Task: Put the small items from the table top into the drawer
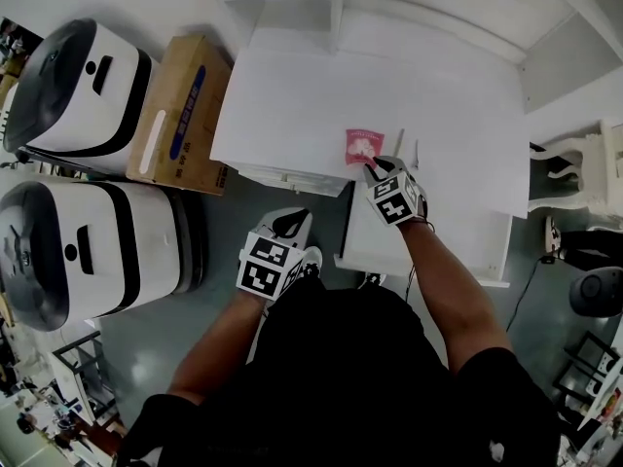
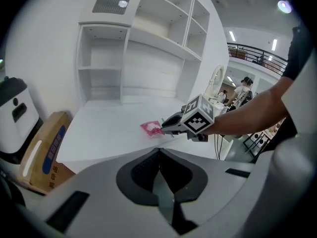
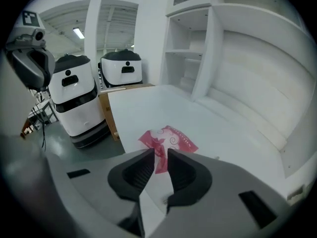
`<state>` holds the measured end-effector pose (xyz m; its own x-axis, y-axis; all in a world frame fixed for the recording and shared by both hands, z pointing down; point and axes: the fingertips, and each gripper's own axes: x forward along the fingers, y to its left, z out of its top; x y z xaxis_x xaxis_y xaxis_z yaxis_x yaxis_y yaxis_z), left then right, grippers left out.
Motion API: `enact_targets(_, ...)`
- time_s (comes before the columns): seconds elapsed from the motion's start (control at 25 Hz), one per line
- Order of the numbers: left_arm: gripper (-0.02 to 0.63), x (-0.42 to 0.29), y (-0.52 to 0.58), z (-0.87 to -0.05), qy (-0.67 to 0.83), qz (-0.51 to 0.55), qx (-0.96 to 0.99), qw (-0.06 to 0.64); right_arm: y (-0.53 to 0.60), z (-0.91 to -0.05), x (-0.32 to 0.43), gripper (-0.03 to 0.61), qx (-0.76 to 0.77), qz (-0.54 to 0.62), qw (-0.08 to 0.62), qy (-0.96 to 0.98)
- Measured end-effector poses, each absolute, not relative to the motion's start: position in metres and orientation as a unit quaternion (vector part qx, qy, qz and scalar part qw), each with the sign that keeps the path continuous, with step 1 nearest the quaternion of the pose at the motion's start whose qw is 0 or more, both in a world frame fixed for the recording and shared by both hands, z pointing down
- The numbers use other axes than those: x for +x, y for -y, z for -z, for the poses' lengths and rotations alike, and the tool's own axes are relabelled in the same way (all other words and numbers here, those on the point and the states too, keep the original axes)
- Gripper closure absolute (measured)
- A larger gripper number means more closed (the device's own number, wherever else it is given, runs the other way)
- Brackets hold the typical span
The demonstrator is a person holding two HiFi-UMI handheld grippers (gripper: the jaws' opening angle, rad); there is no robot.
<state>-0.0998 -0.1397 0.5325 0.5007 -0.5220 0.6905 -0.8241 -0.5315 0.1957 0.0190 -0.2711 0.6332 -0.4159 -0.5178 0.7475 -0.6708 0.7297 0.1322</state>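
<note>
A pink packet (image 1: 360, 145) lies on the white table top (image 1: 292, 105), close to its front edge. My right gripper (image 1: 373, 167) reaches it from the front, and its jaws stand almost together with the packet's (image 3: 172, 139) near corner pinched between them (image 3: 158, 155). In the left gripper view the right gripper's tips (image 2: 166, 128) touch the packet (image 2: 150, 128). My left gripper (image 1: 290, 224) hangs lower, in front of the table edge. Its jaws (image 2: 158, 152) are shut with nothing in them. A white drawer (image 1: 467, 251) stands pulled out under my right forearm.
Two white and black machines (image 1: 83, 86) (image 1: 92, 251) stand on the floor at the left, with a cardboard box (image 1: 180, 115) against the table's left side. White shelves (image 2: 143, 48) rise behind the table top. A white chair (image 1: 584, 163) is at the right.
</note>
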Motion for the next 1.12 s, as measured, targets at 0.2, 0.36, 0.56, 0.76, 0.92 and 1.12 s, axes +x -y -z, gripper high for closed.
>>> enact_targets(0.2, 0.603, -0.111, 0.140, -0.534, 0.418, -0.286, 0.820, 0.266, 0.285, -0.640, 0.009, 0.508, 0.341, -0.039, 0.447, 0.826)
enact_targets(0.36, 0.603, -0.117, 0.140, -0.533, 0.424, -0.283, 0.817, 0.269, 0.286, -0.649, 0.004, 0.509, 0.325, -0.009, 0.476, 0.818)
enact_targets(0.56, 0.603, -0.122, 0.139, -0.533, 0.427, -0.282, 0.816, 0.269, 0.289, -0.657, 0.007, 0.516, 0.324, -0.001, 0.492, 0.808)
enact_targets(0.76, 0.603, -0.125, 0.138, -0.533, 0.430, -0.280, 0.815, 0.270, 0.288, -0.653, 0.006, 0.543, 0.324, -0.003, 0.487, 0.811)
enact_targets(0.92, 0.603, -0.125, 0.136, -0.532, 0.431, -0.279, 0.815, 0.269, 0.285, -0.647, 0.003, 0.549, 0.324, -0.006, 0.479, 0.816)
enact_targets(1.12, 0.603, -0.125, 0.138, -0.530, 0.432, -0.275, 0.816, 0.267, 0.280, -0.633, 0.003, 0.551, 0.334, -0.009, 0.461, 0.822)
